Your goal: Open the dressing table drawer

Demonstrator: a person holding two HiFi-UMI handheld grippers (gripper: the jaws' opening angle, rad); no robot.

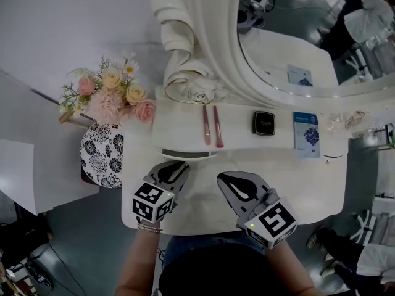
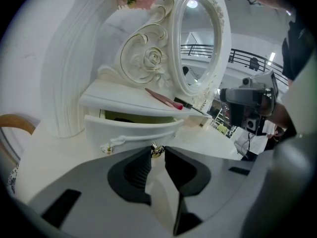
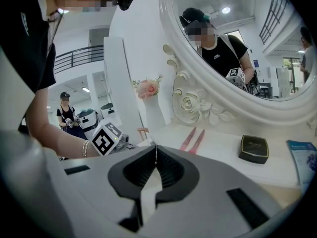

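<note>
Black square compact (image 1: 263, 123), frame centre: gold script on the lid, we cannot read it.
Blue paper packet (image 1: 306, 134), right of centre: pale print, we cannot read it.

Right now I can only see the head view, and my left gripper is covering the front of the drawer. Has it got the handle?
Observer: Yes. The left gripper view shows the left gripper pinching a little gold knob between its tips.
Operator: Is the drawer open at all?
Observer: A little. The drawer front sticks out, and a yellow-green inside shows just behind its top edge.
Operator: What is my other gripper doing?
Observer: The right gripper has its jaws together, with nothing between them.
</note>
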